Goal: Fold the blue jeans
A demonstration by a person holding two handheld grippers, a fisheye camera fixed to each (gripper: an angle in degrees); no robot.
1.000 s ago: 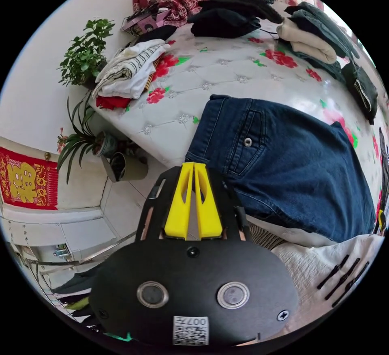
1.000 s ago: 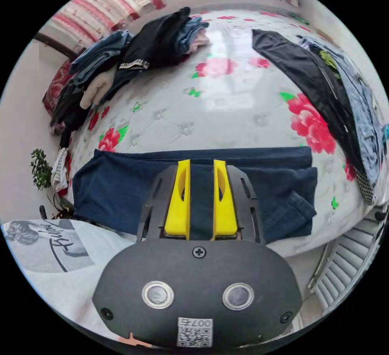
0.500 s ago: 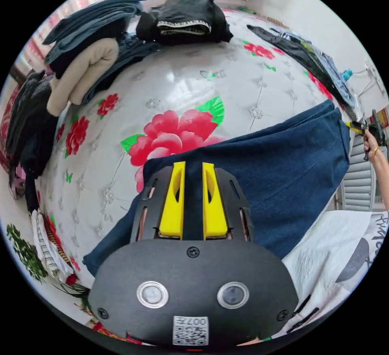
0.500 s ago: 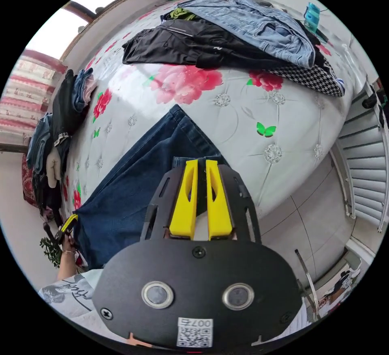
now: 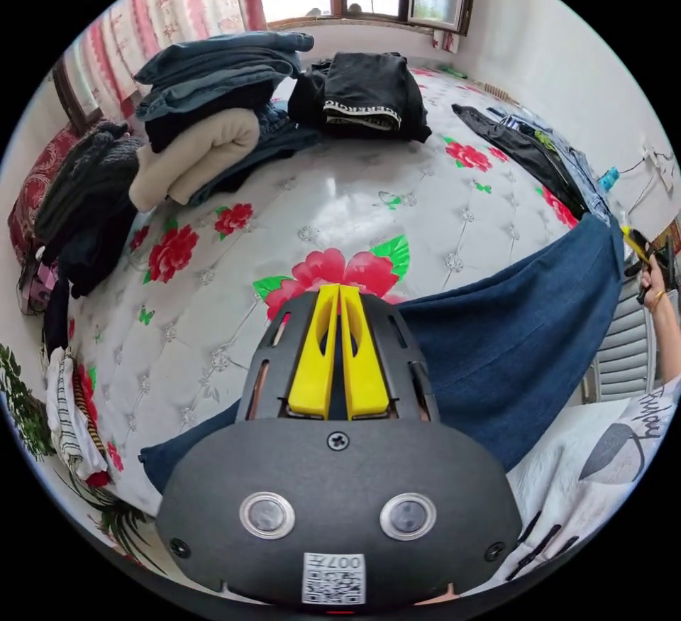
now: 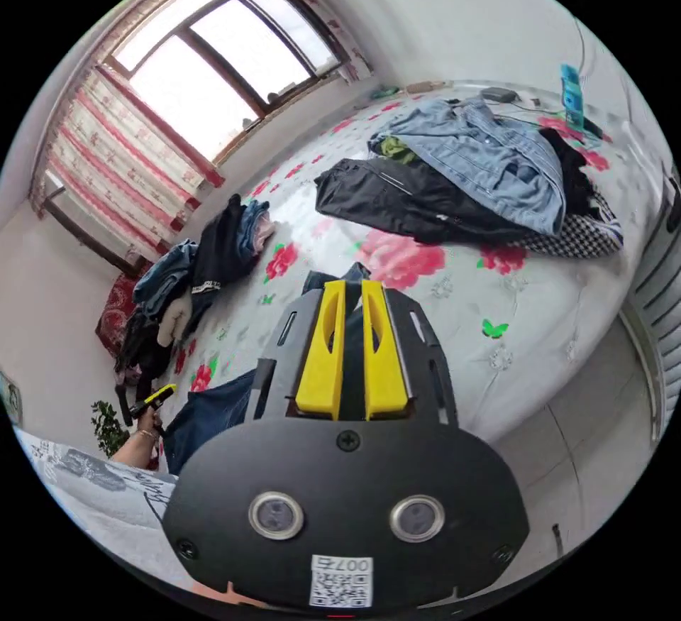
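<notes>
In the left gripper view, the left gripper (image 5: 339,292) has its yellow jaws nearly together, a strip of dark denim between them; both jaws appear to pinch the blue jeans (image 5: 511,351). The jeans hang as a sagging band above the near edge of the flowered mattress (image 5: 333,202), running off to the far side, where a hand (image 5: 654,282) holds the right gripper (image 5: 636,241) at the other end of the cloth. Piles of folded clothes (image 5: 206,124) sit toward the window.

In the right gripper view, the right gripper (image 6: 352,292) has its jaws a narrow gap apart with dark denim filling that gap, so it seems clamped on the jeans (image 6: 213,411). The cloth drops away toward the left gripper (image 6: 157,395), held in the person's other hand (image 6: 147,424). A denim jacket (image 6: 489,160) and dark garments (image 6: 411,206) lie farther back on the mattress (image 6: 454,309).
</notes>
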